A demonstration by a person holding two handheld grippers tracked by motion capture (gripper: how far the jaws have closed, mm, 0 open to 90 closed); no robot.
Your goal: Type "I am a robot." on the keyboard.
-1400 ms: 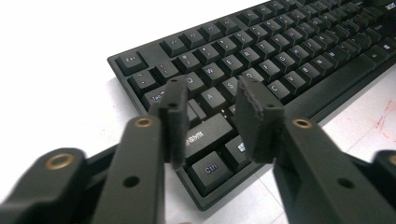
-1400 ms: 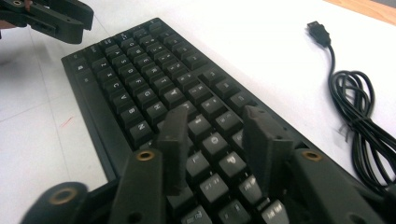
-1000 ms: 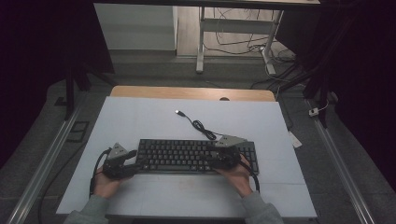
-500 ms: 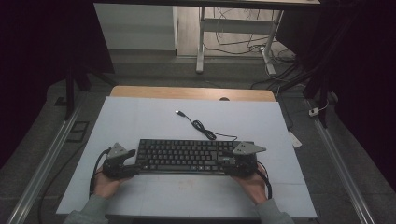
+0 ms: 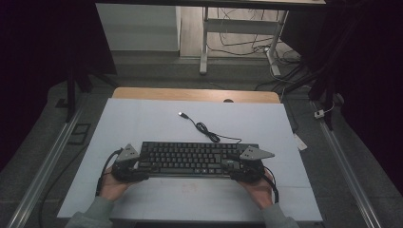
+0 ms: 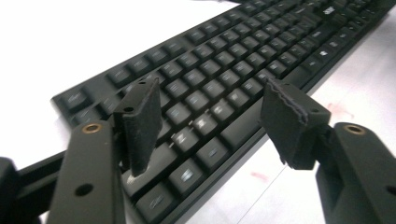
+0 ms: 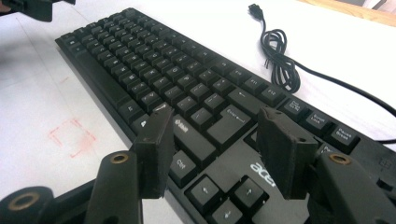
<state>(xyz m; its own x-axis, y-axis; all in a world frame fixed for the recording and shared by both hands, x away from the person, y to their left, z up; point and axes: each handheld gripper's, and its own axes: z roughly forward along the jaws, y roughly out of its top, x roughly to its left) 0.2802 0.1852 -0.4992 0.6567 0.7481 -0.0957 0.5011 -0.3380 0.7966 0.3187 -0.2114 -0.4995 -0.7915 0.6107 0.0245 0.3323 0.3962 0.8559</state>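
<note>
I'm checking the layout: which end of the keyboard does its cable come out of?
The keyboard's right end, by the right gripper: the black cable leaves its far edge there; the left gripper's end has none.

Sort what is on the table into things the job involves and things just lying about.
In the job: keyboard, its cable, left gripper, right gripper.
Lying about: red square mark on the white mat.

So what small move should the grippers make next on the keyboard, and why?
Probably close both on the keyboard's ends: the left gripper and right gripper hover over it with jaws open, gripping nothing yet.
</note>
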